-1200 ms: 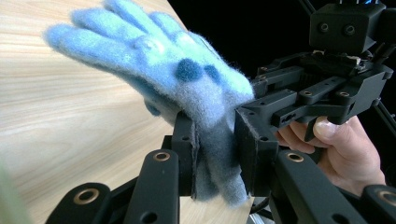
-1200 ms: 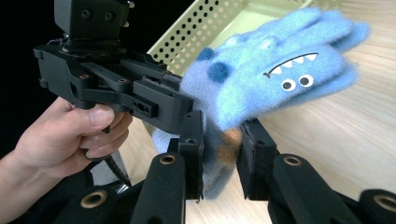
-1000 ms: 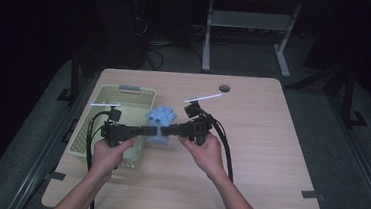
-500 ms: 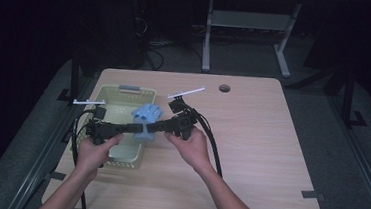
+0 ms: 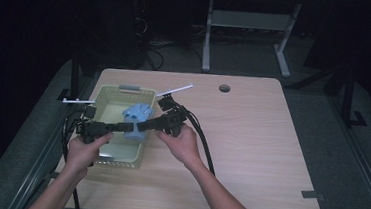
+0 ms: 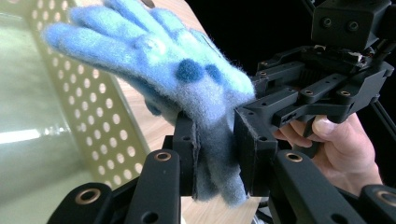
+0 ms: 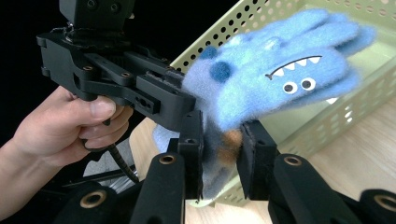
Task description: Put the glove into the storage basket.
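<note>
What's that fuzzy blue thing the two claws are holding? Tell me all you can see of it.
It is a fuzzy blue knitted glove with a monster face: two round eyes, a zigzag white mouth and dark blue spots. The fingers point away from the claws. The left claw and the right claw are both shut on its cuff end, holding it in the air over the pale green perforated plastic basket.

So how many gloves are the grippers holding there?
1 that I can tell: a blue glove pinched by both the left gripper and right gripper above the basket; a second may be layered within.
</note>
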